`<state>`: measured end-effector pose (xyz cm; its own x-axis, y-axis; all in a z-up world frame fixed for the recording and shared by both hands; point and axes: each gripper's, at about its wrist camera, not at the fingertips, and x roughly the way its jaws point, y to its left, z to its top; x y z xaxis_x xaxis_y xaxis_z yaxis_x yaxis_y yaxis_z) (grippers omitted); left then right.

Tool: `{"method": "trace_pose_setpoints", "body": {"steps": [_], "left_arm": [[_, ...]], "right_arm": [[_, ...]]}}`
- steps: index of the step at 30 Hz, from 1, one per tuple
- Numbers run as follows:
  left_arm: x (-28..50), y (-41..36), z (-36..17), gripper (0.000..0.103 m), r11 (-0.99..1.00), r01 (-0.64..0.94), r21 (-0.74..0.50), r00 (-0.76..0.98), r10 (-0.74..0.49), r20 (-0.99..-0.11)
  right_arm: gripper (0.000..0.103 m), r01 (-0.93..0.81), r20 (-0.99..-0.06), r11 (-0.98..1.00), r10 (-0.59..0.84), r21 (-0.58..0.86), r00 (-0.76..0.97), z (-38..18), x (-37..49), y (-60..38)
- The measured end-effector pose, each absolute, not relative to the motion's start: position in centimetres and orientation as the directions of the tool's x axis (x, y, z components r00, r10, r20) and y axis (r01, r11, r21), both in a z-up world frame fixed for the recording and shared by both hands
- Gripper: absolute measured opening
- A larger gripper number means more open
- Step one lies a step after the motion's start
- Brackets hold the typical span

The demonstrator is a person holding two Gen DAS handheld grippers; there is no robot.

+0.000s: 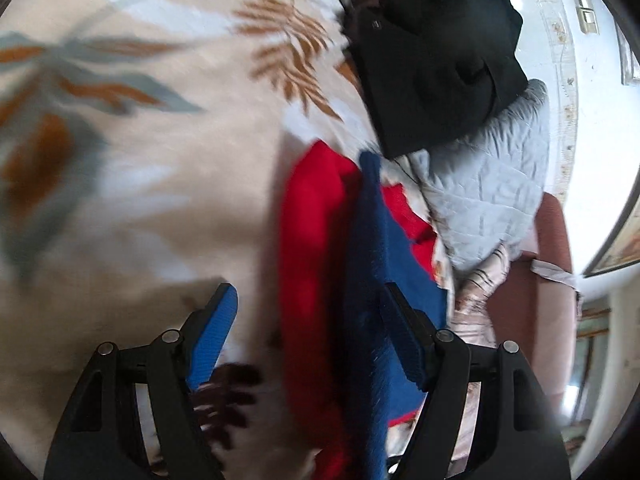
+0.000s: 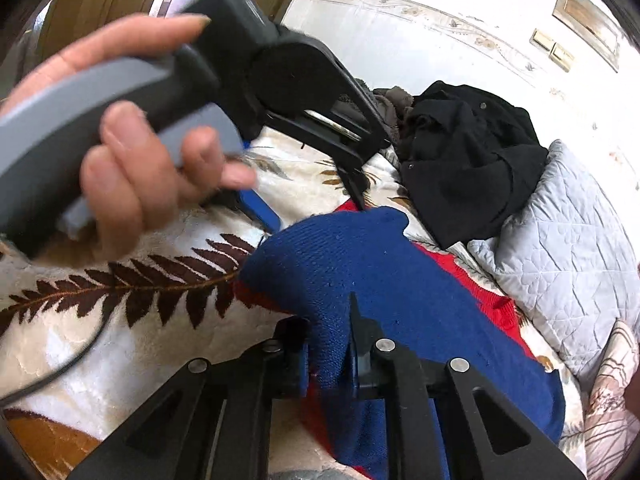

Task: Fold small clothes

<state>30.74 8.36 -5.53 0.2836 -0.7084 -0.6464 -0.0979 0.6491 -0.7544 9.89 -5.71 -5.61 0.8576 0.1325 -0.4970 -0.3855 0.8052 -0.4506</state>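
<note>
A small knit garment, blue [image 2: 384,276] over red [image 2: 484,296], lies on a cream blanket with fern prints [image 2: 132,280]. My right gripper [image 2: 328,344] is shut on the blue knit's near edge, which bulges up between the fingers. In the left wrist view the blue layer [image 1: 372,240] rises as a ridge over the red cloth [image 1: 308,240]. My left gripper [image 1: 308,300] is open, blue pads apart, right pad [image 1: 404,332] against the blue knit. The left gripper and the hand holding it [image 2: 132,152] also show in the right wrist view.
A black garment [image 2: 468,160] is heaped at the far side of the bed, next to a grey quilted pillow [image 2: 568,232]. A patterned cushion [image 2: 612,400] lies at the right. A white wall with switches [image 2: 552,48] stands behind.
</note>
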Motion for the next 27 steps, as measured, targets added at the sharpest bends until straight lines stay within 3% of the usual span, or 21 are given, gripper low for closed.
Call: {"method": "trace_pose_setpoints", "body": {"steps": [3, 7, 8, 10, 11, 27], "left_arm": [[32.1, 6.3, -5.6, 0.078, 0.602, -0.059, -0.796, 0.232, -0.768, -0.598], [33.5, 3.6, -5.9, 0.077, 0.634, -0.037, -0.773, 0.164, -0.759, -0.630], [33.6, 3.3, -5.7, 0.071, 0.647, -0.032, -0.762, 0.166, -0.748, -0.642], [33.7, 2.5, -5.0, 0.027, 0.671, -0.018, -0.741, 0.145, -0.732, -0.666], [33.6, 2.4, -4.8, 0.025, 0.682, -0.015, -0.731, 0.143, -0.722, -0.677], [29.0, -7.3, 3.9, 0.019, 0.744, 0.144, -0.652, 0.201, -0.667, -0.717]], "right_arm": [[0.013, -0.397, -0.497, 0.801, 0.146, -0.448, 0.855, -5.6, 9.8, -5.8], [0.013, -0.411, -0.504, 0.809, 0.168, -0.421, 0.847, -5.5, 10.0, -6.1], [0.013, -0.412, -0.504, 0.811, 0.172, -0.415, 0.846, -5.5, 10.0, -6.2], [0.013, -0.414, -0.502, 0.824, 0.189, -0.385, 0.844, -5.2, 10.1, -6.9], [0.013, -0.410, -0.497, 0.836, 0.198, -0.364, 0.845, -4.9, 10.1, -7.4], [0.011, -0.281, -0.437, 0.958, 0.278, 0.060, 0.856, 0.0, 6.3, -19.9]]}}
